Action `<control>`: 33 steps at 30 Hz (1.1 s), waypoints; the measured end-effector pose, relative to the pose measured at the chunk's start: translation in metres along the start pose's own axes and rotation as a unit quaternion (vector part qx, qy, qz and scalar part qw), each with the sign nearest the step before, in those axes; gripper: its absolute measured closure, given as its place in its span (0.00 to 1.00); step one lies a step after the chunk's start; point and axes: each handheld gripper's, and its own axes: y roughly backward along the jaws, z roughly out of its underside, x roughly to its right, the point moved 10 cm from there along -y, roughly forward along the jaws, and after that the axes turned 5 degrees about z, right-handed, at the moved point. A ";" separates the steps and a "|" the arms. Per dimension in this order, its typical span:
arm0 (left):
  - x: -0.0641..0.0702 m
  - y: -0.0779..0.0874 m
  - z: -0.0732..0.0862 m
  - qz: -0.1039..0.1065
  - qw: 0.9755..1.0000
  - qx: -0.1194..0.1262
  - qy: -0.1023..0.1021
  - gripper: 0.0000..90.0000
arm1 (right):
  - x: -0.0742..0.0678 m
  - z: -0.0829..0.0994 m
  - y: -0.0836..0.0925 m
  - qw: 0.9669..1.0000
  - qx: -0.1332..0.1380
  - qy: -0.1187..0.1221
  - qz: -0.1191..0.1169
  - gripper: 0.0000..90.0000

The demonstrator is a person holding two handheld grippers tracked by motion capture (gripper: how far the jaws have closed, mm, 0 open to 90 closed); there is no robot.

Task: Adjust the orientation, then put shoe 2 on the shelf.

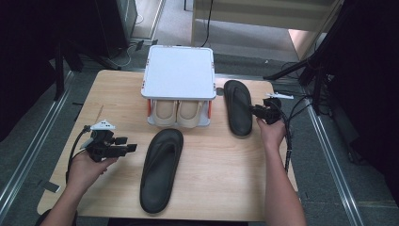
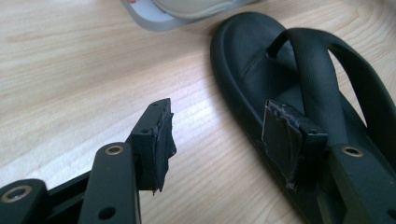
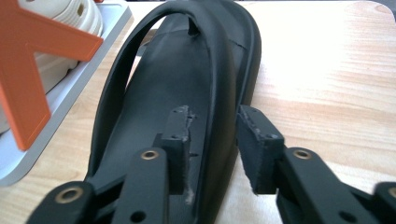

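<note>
- Near edge of the counter (image 1: 117, 197): one black sandal (image 1: 161, 169) lies flat, its heel close to that edge, its toe aimed at the far side.
- Left tongs (image 1: 132, 148), toward the near left corner, sit just beside that sandal with jaws spread wide and nothing between them; in the left gripper view (image 2: 217, 140) one pad hangs over the bare wood, the other over the sandal's sole.
- Mid-right now: right tongs (image 1: 252, 110) are at the second sandal (image 1: 237, 107), which lies along the right edge, just right of the rack.
- In the right gripper view the right tongs (image 3: 212, 140) straddle that sandal's rim, one pad over the footbed, one outside; they look released, with gaps between pads and rubber.
- Far middle: a small rack (image 1: 179, 73) with a white top and orange side braces holds a pair of beige shoes (image 1: 178, 112) on its lower shelf.
</note>
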 end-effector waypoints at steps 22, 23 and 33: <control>-0.001 0.012 0.020 -0.017 1.000 -0.001 0.018 0.48 | 0.001 -0.005 -0.033 0.999 -0.021 -0.006 0.028 0.72; -0.001 0.012 0.019 -0.017 1.000 0.000 0.016 0.48 | 0.000 -0.005 -0.034 0.999 -0.021 -0.002 0.031 0.72; -0.001 0.012 0.020 -0.017 1.000 0.000 0.016 0.48 | 0.002 -0.006 -0.033 0.999 -0.023 -0.012 0.042 0.86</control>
